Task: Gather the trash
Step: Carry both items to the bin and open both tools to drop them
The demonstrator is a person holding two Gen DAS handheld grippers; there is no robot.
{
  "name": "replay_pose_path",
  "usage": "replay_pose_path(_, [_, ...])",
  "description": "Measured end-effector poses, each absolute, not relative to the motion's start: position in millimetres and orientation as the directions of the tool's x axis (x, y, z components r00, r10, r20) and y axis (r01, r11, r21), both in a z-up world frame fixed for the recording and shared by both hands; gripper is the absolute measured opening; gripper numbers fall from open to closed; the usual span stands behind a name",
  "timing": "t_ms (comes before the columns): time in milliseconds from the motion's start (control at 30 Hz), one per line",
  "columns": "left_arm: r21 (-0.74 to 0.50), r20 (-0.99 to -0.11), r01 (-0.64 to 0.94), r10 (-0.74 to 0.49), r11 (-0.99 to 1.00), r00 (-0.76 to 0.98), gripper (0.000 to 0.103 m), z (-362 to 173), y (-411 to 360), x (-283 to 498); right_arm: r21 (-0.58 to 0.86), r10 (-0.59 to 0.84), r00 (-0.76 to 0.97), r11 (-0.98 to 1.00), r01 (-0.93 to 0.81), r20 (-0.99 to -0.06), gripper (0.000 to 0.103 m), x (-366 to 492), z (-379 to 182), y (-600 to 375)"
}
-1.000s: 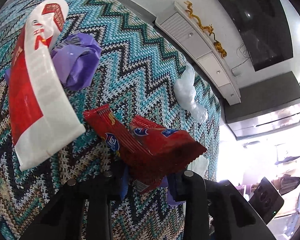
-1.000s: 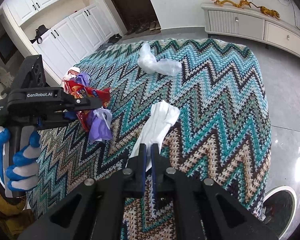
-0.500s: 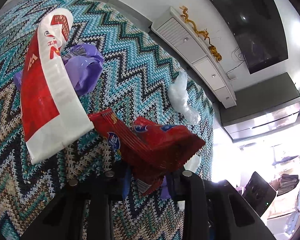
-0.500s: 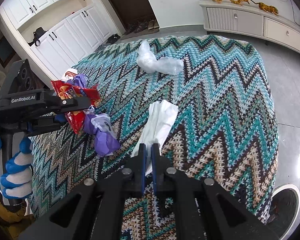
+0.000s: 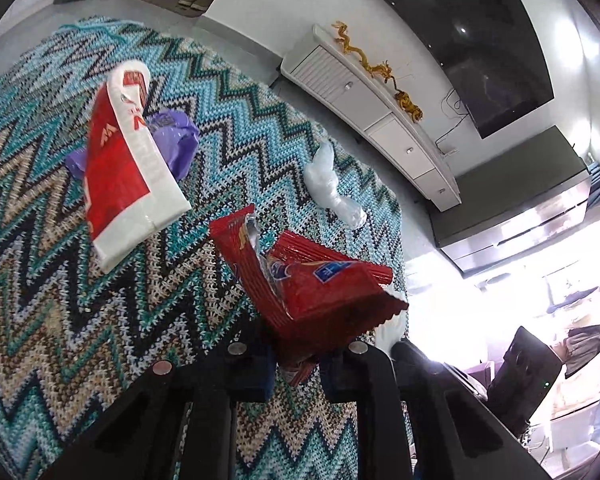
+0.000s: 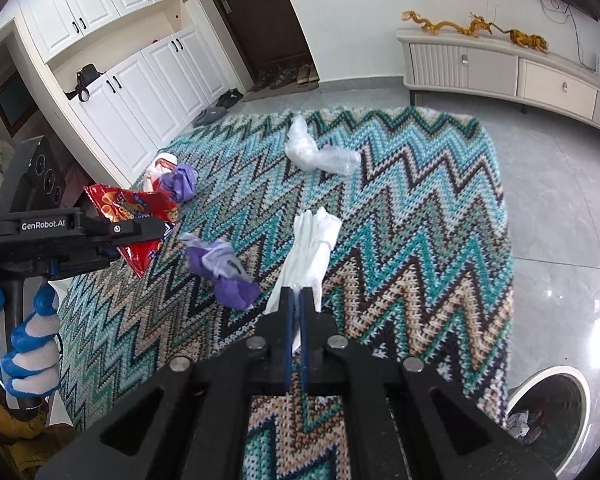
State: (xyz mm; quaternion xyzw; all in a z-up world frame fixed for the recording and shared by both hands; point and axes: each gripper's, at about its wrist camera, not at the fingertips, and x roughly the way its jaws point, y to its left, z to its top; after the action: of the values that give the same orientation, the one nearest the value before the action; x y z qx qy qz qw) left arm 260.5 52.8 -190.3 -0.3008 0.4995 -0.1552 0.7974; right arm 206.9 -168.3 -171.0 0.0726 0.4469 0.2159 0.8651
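My left gripper is shut on a red snack bag and holds it above the zigzag rug; the bag also shows in the right wrist view. My right gripper is shut on a white tissue, lifted over the rug. A crumpled purple wrapper hangs or falls in the air below the left gripper. On the rug lie a red and white bag, a purple bag and a clear plastic bag.
A white trash bin with trash in it stands on the grey floor at the lower right of the rug. A white low cabinet runs along the far wall. White cupboards and shoes by a dark door stand at the left.
Both grippers have risen with their loads. The purple wrapper has dropped out of the left gripper's load and sits lower, away from the red bag.
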Motion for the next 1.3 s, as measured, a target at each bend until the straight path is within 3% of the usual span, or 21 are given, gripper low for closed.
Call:
replay_pose_path(400, [-0.623,-0.675,0.045,-0.566,0.781,0.473,0.015,-133,37,232,0.262,0.399,0.633,0.916,-0.303,-0.663,0.002,156,-112,-196])
replay_pose_path(733, [-0.571,-0.679,0.287,-0.639,0.769,0.361,0.015,-94,-102,220,0.174,0.227,0.740,0.973,-0.150,-0.633,0.002,97,-78,-287])
replay_pose_path(1100, [-0.499,-0.777,0.456,-0.613,0.737,0.142,0.015,-141,-278,207,0.112,0.015,0.695,0.989,0.094,-0.719,0.002,63,-131,-401])
replay_pose_path(1300, [-0.474,-0.836,0.472,-0.548,0.743,0.022,0.016,-202,-351,210,0.189,0.024,0.622,0.961,0.200,-0.783,0.002,70,-201,-456])
